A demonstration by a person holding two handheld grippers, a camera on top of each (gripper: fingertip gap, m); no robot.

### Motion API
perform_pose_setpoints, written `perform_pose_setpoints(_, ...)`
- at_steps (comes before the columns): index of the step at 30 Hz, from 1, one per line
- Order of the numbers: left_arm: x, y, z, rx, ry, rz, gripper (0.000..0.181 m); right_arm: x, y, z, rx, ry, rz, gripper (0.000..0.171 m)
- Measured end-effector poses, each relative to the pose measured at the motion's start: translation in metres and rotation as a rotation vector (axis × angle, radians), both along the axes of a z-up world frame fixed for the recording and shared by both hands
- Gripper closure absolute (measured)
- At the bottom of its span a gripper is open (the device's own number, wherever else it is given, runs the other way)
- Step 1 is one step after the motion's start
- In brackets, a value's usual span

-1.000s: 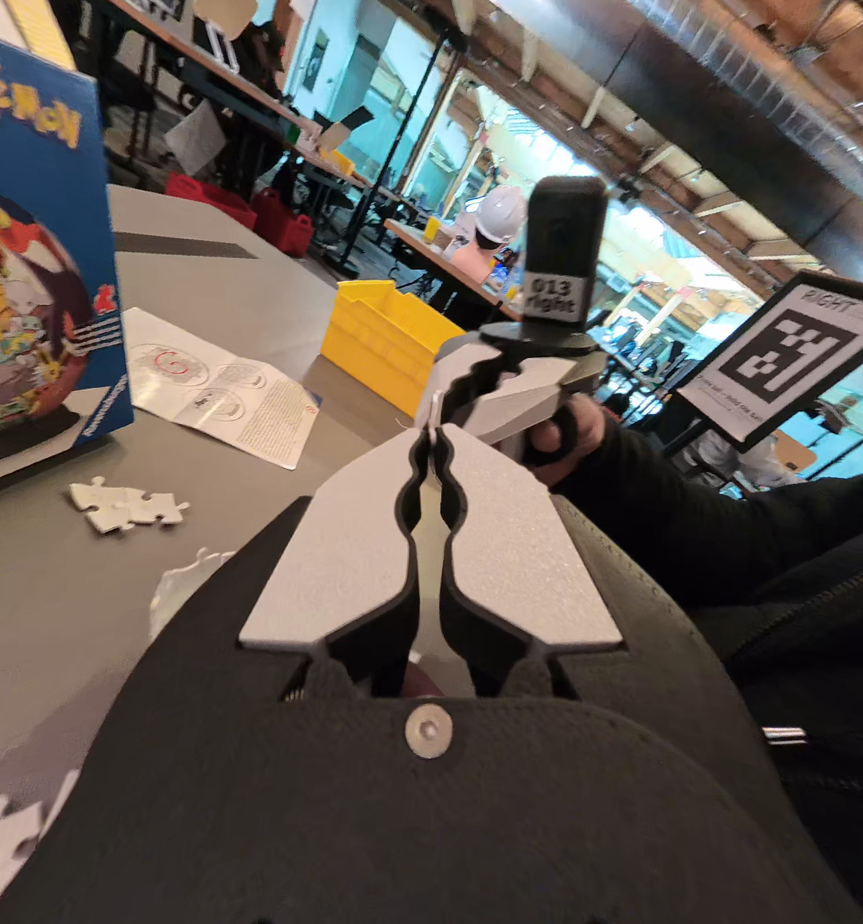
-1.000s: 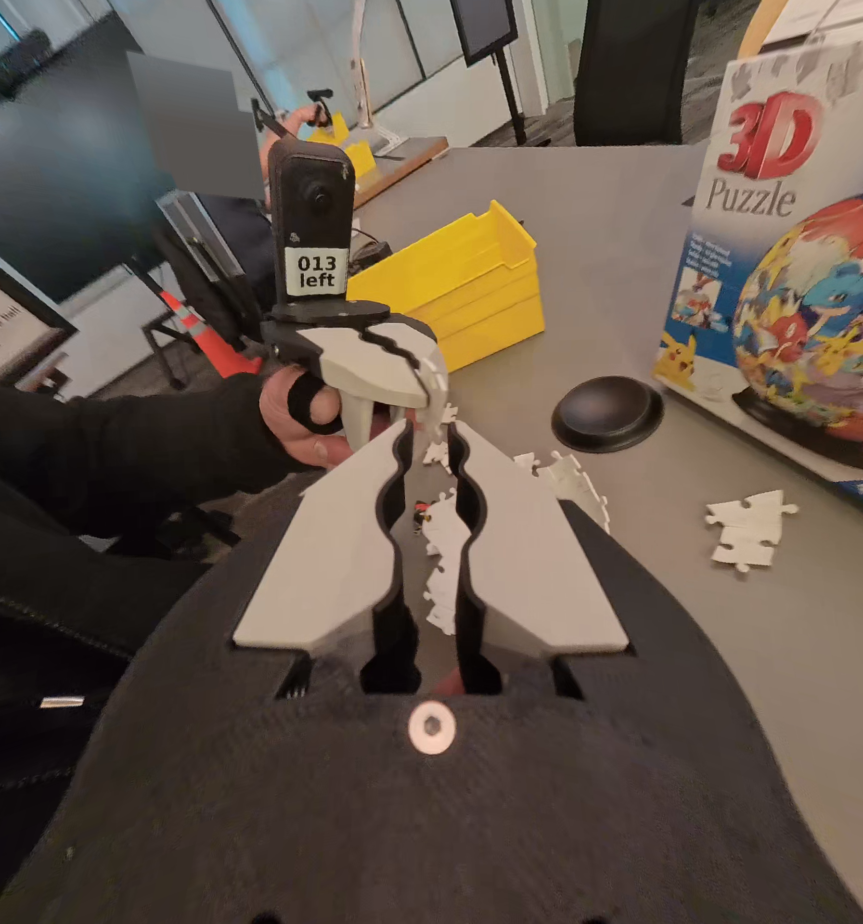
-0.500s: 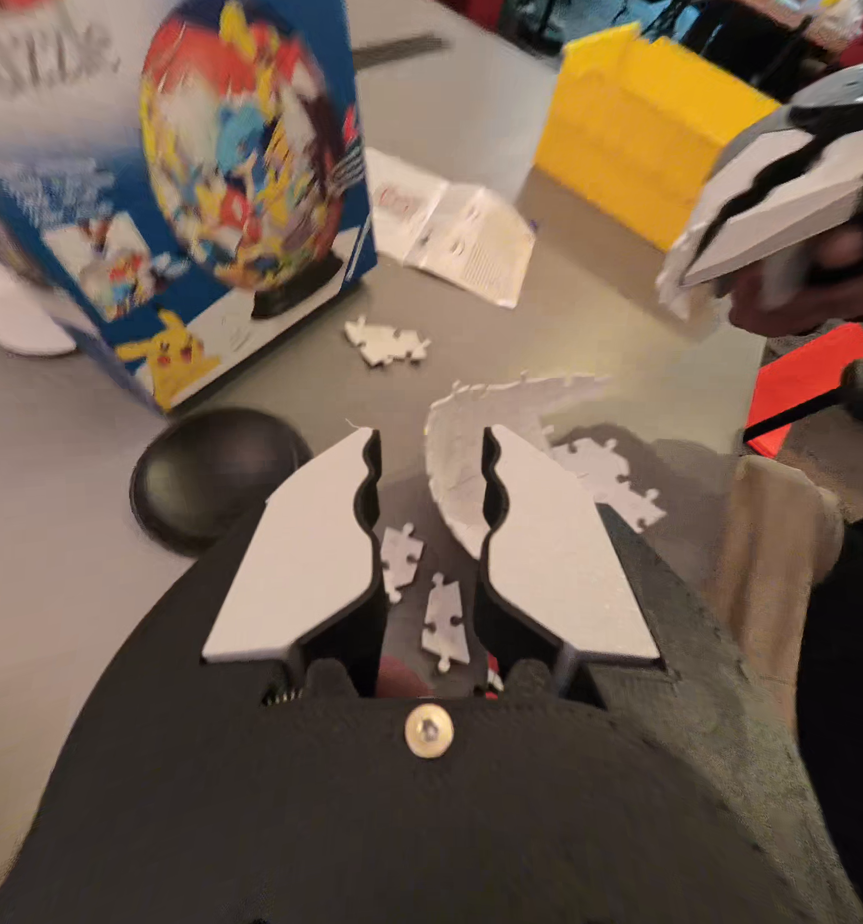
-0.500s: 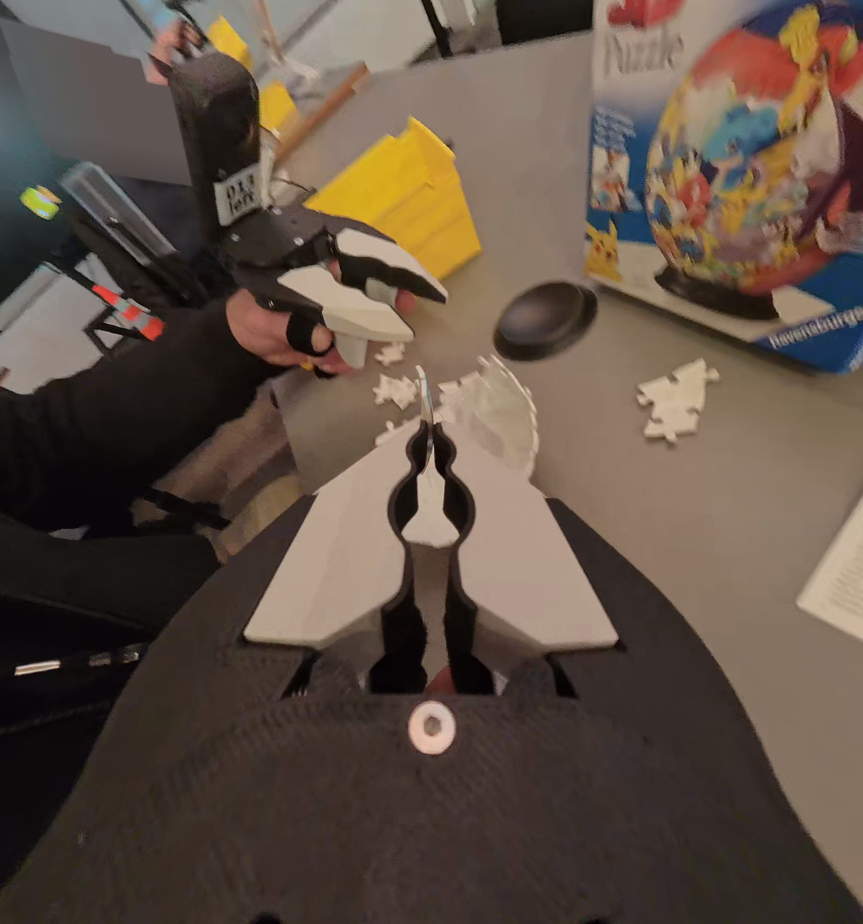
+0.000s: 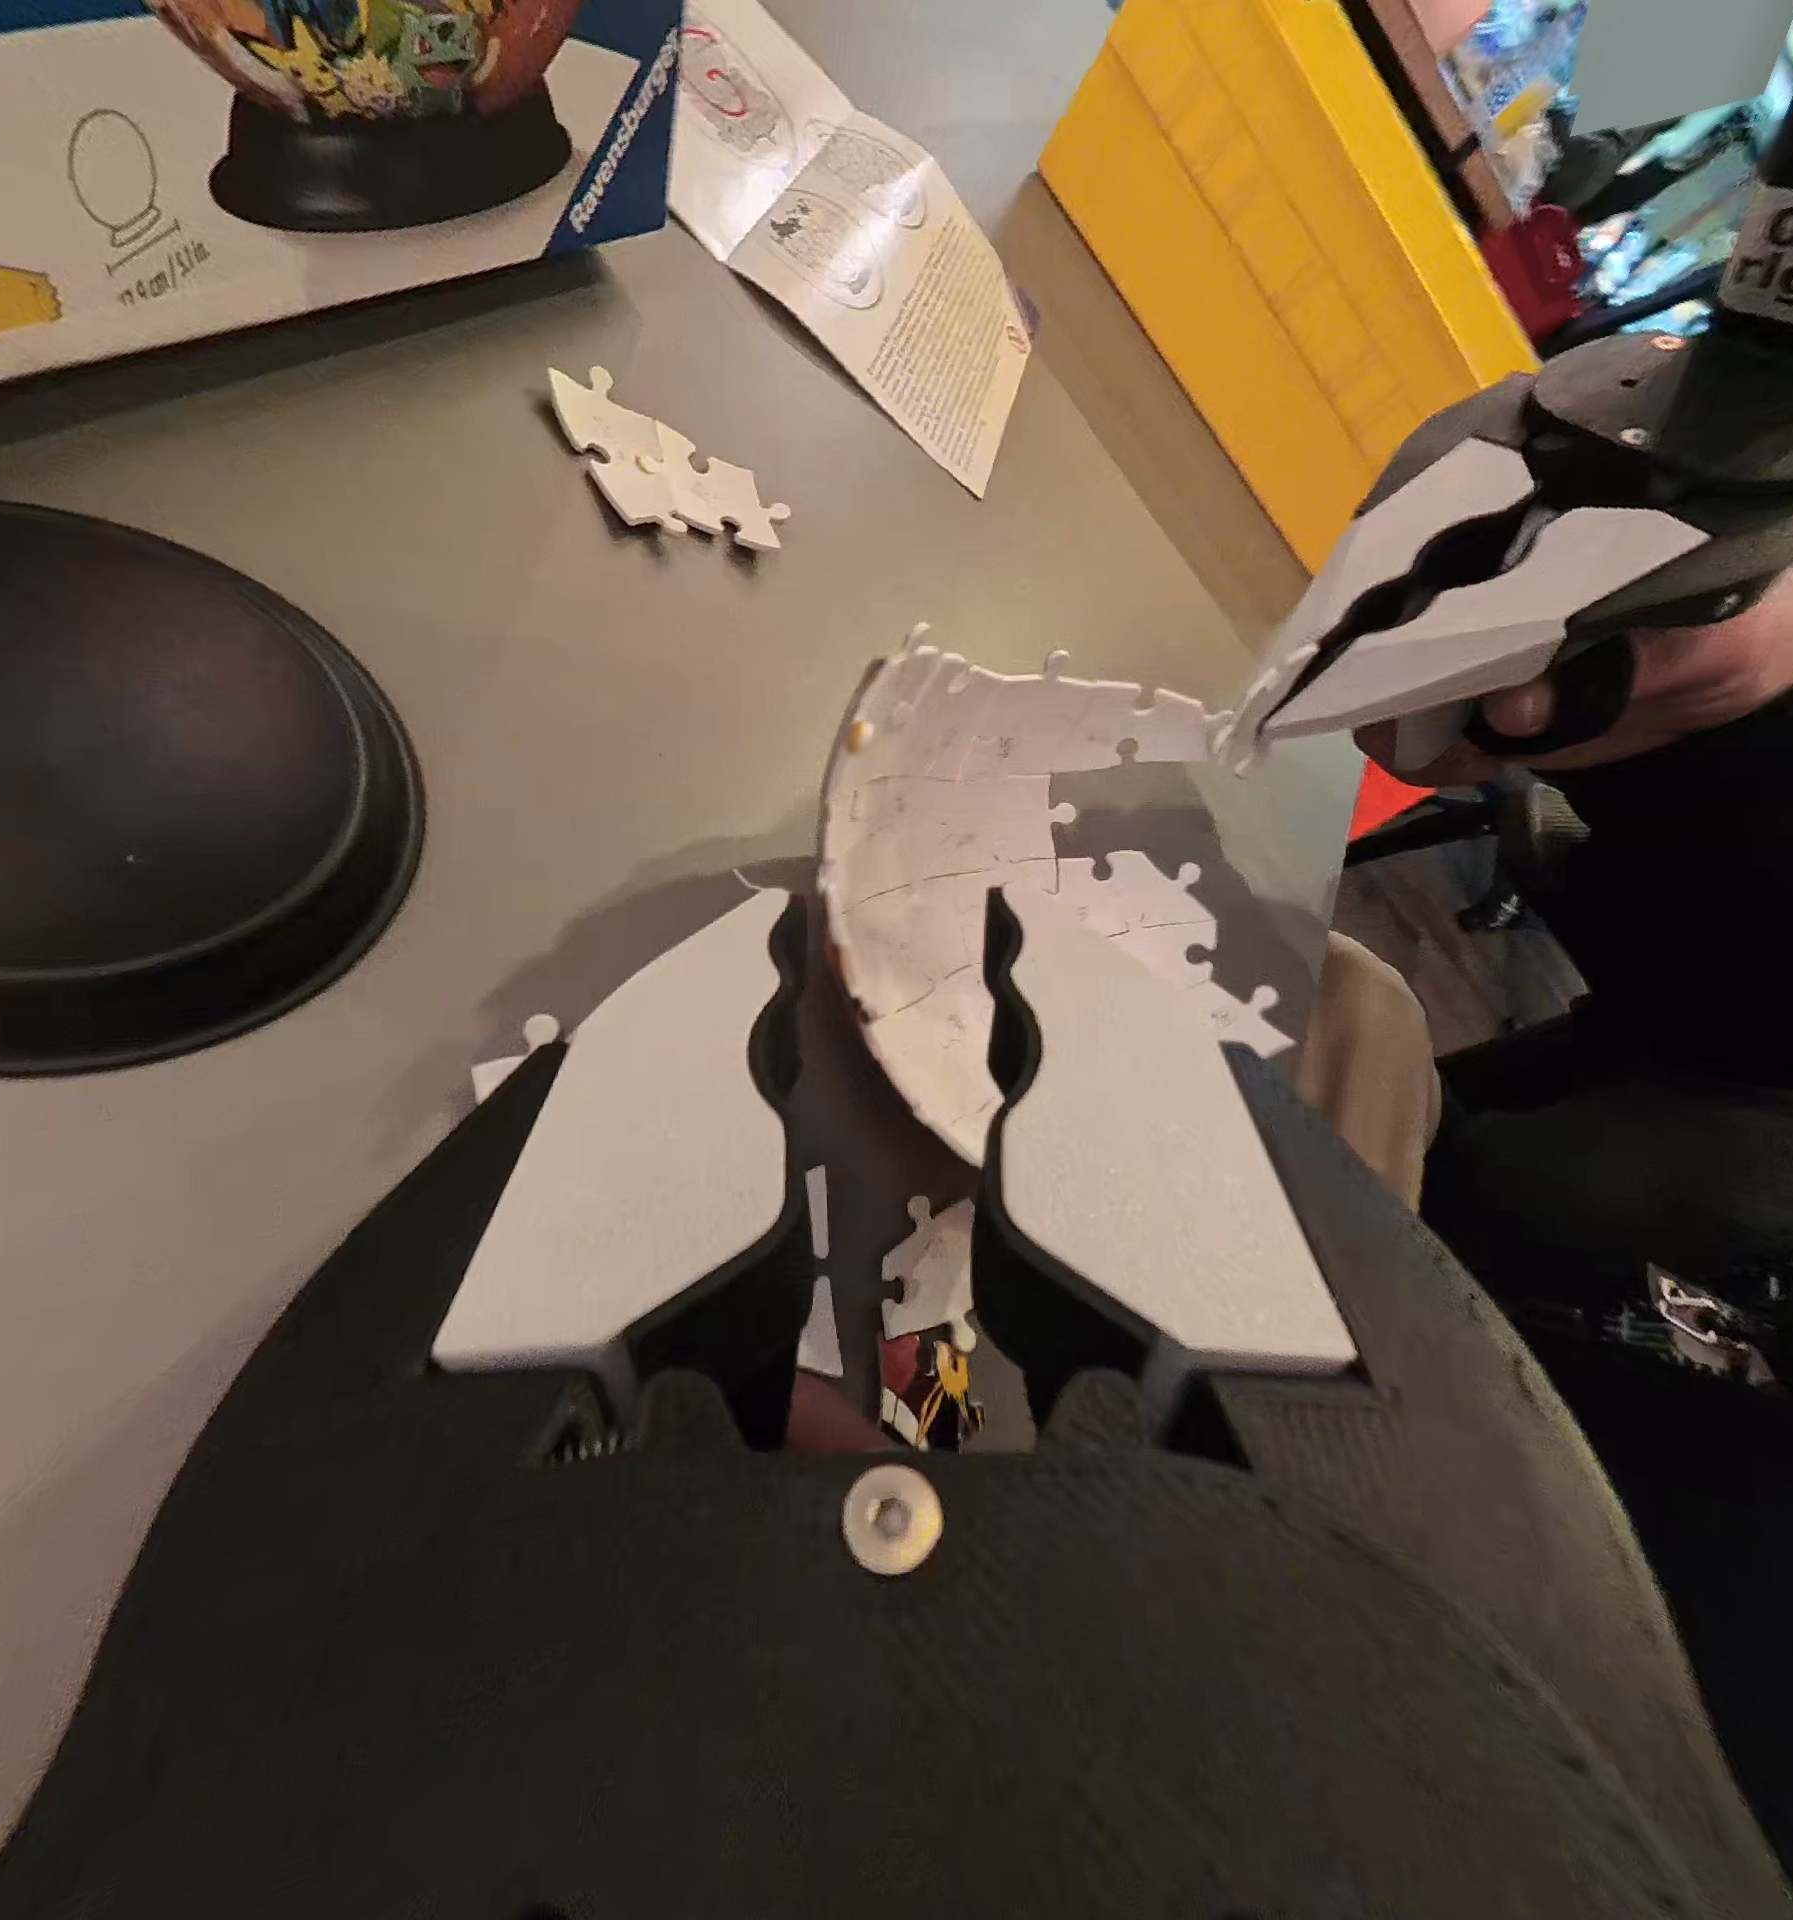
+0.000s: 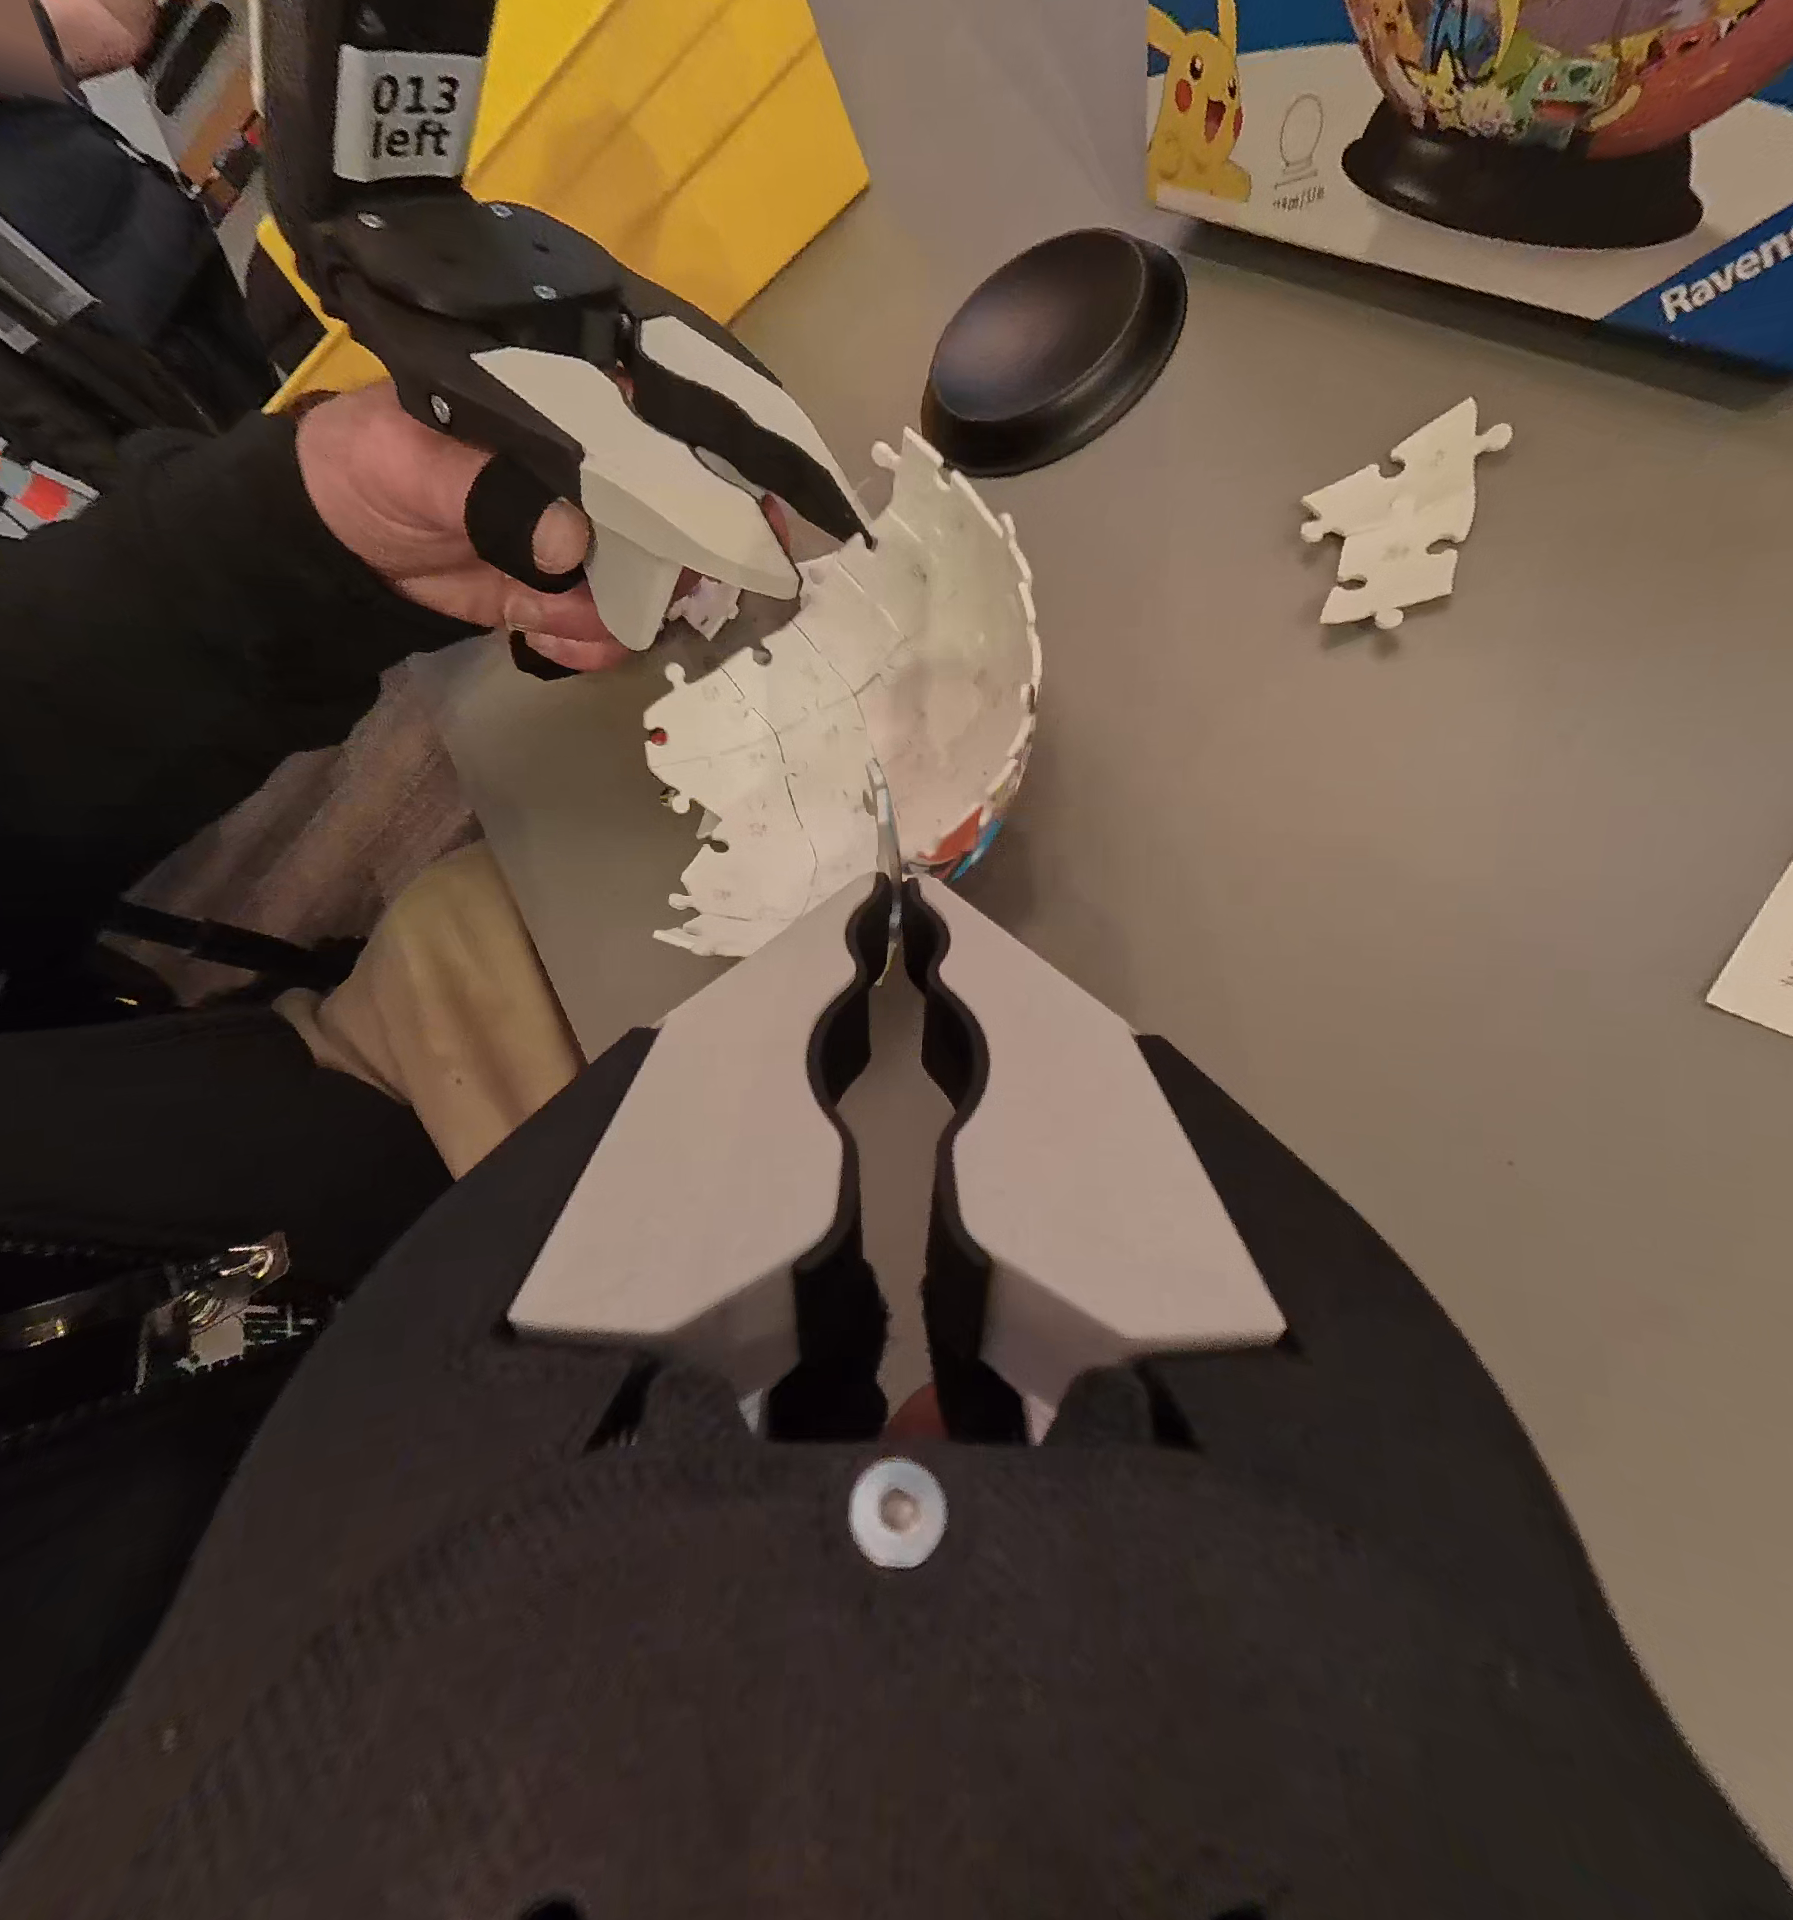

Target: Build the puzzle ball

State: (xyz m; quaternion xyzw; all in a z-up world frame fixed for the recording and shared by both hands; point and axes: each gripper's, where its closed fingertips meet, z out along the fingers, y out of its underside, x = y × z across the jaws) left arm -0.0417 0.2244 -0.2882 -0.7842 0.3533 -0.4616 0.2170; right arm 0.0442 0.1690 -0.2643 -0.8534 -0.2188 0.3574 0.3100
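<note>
White on its inner face, the half-built puzzle ball shell (image 6: 871, 717) stood on edge on the grey table (image 6: 1391, 935), close to the table's near edge, its printed side showing only as a strip of colour low at its right rim. The right gripper (image 6: 887, 894) had its fingers pressed together on a thin puzzle piece (image 6: 879, 821) held edge-on, the piece touching or just beside the shell's near rim; which of the two could not be told. From the left wrist view the same right gripper (image 5: 1247, 732) pinched that piece at the shell's (image 5: 933, 883) upper right corner. The left gripper (image 5: 887, 935) had its fingers spread, with the shell's lower curve between them; whether they touched it was unclear. In the right wrist view the left gripper (image 6: 830, 556) sat at the shell's far upper rim. A black domed stand (image 6: 1053, 348) lay beyond the shell, a small cluster of joined white pieces (image 6: 1391, 530) well apart to its right, and the puzzle box (image 6: 1494, 135), a yellow bin (image 6: 663, 145) and a folded instruction leaflet (image 5: 861, 239) farther back. Loose pieces (image 5: 928, 1278) lay under the left gripper
</note>
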Motion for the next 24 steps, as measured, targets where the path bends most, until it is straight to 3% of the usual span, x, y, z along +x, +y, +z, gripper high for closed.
perform_pose_setpoints(16, 0.008, -0.010, 0.013, 0.117, 0.023, 0.202, 0.176, 0.002, -0.006, -0.025, -0.118, 0.036, -0.093, 0.171)
perform_pose_setpoints(24, 0.012, -0.015, 0.007, 0.127, 0.030, 0.239, 0.165, 0.005, -0.002, -0.036, -0.157, 0.054, -0.143, 0.171)
